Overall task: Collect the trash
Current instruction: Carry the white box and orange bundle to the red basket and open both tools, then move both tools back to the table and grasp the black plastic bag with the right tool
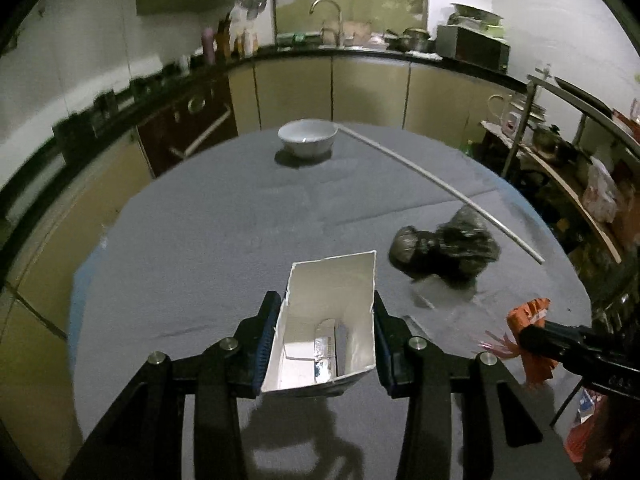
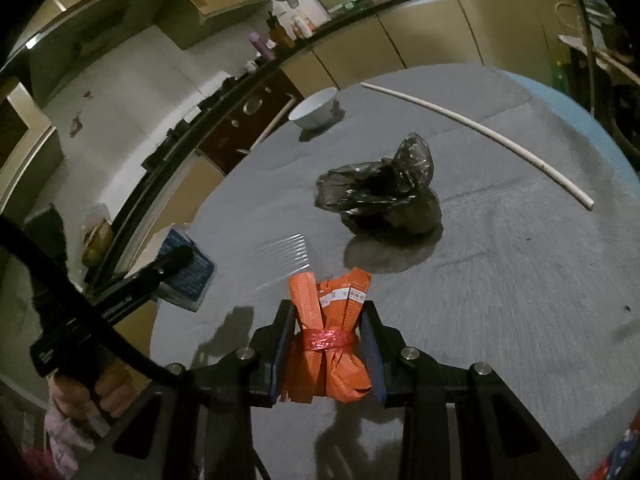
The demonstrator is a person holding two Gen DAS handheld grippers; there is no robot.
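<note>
Trash: one carton (image 1: 328, 320); one orange bundle (image 2: 330, 336)

Right tool (image 2: 326, 350): jaws clamped on an orange packet (image 2: 332, 344) bound with red string, held above the grey desk (image 2: 520, 280). Beyond it: crumpled black plastic bag (image 2: 380, 196), white bowl (image 2: 314, 109), long white rod (image 2: 480, 128). At left: left tool (image 2: 176, 260) gripping a blue-printed carton (image 2: 188, 276).

Home kitchen: sink faucet (image 1: 326, 10), cabinets (image 1: 296, 88), pots (image 1: 416, 38), table (image 1: 224, 216).

White carton (image 1: 332, 320), orange packet (image 2: 332, 336), grey tablecloth (image 1: 224, 240).
</note>
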